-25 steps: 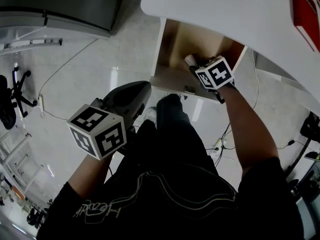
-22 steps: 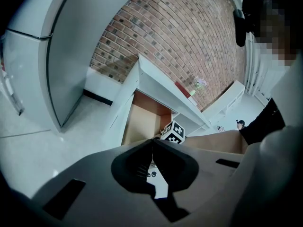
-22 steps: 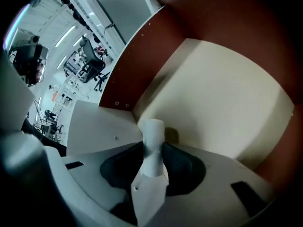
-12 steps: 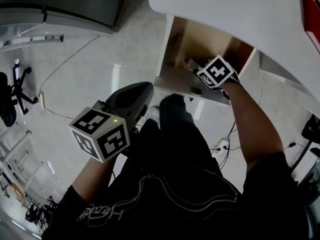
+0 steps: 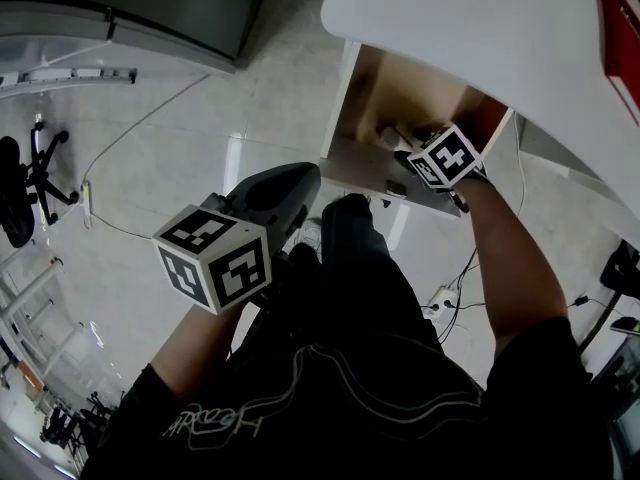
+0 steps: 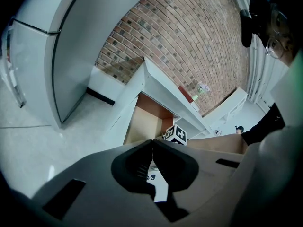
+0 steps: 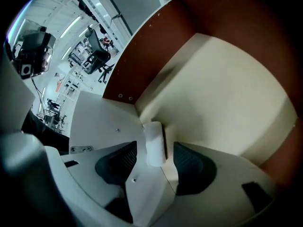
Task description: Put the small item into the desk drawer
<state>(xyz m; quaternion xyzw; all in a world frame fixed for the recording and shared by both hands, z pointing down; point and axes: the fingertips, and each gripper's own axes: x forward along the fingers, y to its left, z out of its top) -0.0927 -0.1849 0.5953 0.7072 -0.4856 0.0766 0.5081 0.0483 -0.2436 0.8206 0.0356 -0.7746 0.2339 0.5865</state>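
- Reaching into the open desk drawer (image 5: 352,98) under the white desk (image 5: 480,28), the right gripper (image 7: 155,161) has its jaws opening, with a small white cylinder (image 7: 155,143) between them.
- In the right gripper view a thin gap shows on each side of the cylinder, so the pads no longer seem to press on it.
- The cylinder is inside the drawer, over the pale drawer floor (image 7: 222,103), near the corner where the white front panel meets the reddish-brown side wall. Whether it already rests on the floor cannot be told.
- The left gripper (image 6: 152,143) is held low over the person's lap, well apart from the drawer, with its jaws together and nothing between them.
- The cylinder looks short, matte and plain white, about as wide as the space between the pads. It is probably light.
- Its surface seems dull rather than glossy, so it should not be very slippery. Whether it is stiff or slightly soft cannot be judged from here.
- Being round, it may roll once it lies on its side on the smooth drawer floor.
- The best hold is across its curved sides, near mid-length, with one ribbed pad on each side, as the jaws stand now.
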